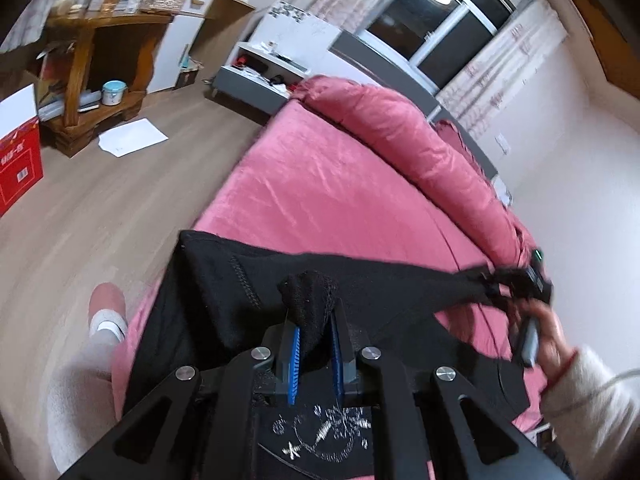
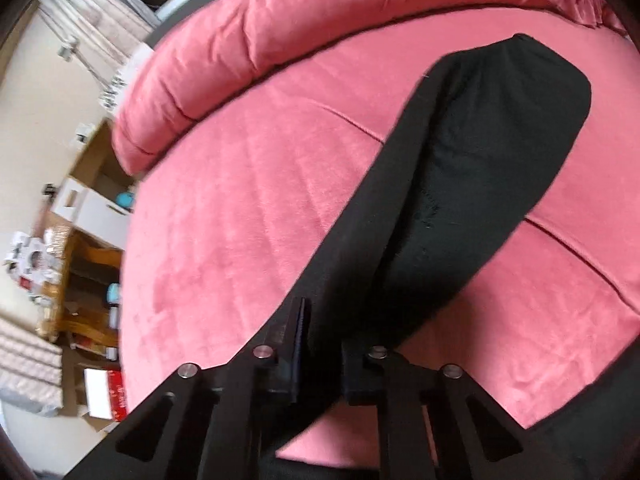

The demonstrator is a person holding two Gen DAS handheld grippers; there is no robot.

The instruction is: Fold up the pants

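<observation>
While both my grippers pinch the black pants [image 1: 224,300] above the pink bed [image 1: 320,184], no fold looks made. My left gripper [image 1: 314,344] clamps bunched cloth; my right gripper [image 2: 320,344] grips an edge, so all folding remains.

This is a bedroom in a home. A bed [image 1: 320,184] covered in pink velvety fabric, with a rolled pink quilt [image 1: 404,132] along its far side, fills most of both views. Around it are wood-look flooring [image 1: 80,216], a curtained window [image 1: 448,20], a cluttered wooden shelf unit [image 1: 100,52] and cardboard boxes [image 1: 20,160].
</observation>
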